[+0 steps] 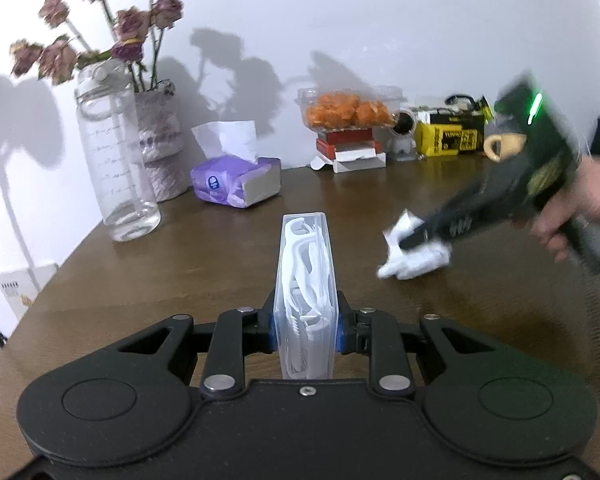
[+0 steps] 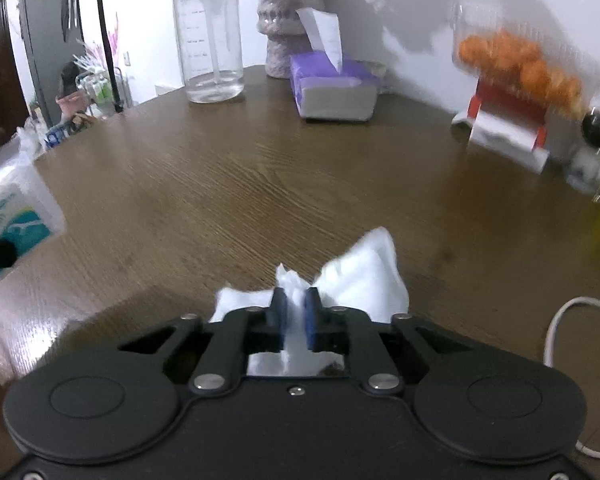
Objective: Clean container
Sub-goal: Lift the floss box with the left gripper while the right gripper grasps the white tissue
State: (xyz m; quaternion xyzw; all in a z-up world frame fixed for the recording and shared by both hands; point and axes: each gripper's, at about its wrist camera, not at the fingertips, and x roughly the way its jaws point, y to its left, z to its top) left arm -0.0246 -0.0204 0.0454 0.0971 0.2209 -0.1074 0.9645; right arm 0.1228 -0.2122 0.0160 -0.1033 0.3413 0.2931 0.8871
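My left gripper [image 1: 305,330] is shut on a clear plastic container [image 1: 305,276] full of white floss picks, held upright on its narrow edge above the brown table [image 1: 204,256]. My right gripper [image 2: 295,312] is shut on a crumpled white tissue [image 2: 364,276] low over the table. In the left wrist view the right gripper [image 1: 410,242] shows at the right, blurred, with the tissue [image 1: 412,256] at its tip, apart from the container. In the right wrist view the container [image 2: 14,216] shows at the far left edge.
Along the wall stand a clear water bottle [image 1: 116,152], a vase of dried roses [image 1: 156,132], a purple tissue box [image 1: 236,182], a clear box of orange fruit on red and white boxes [image 1: 348,120], and a yellow box [image 1: 448,136]. A white cable [image 2: 556,332] lies at the right.
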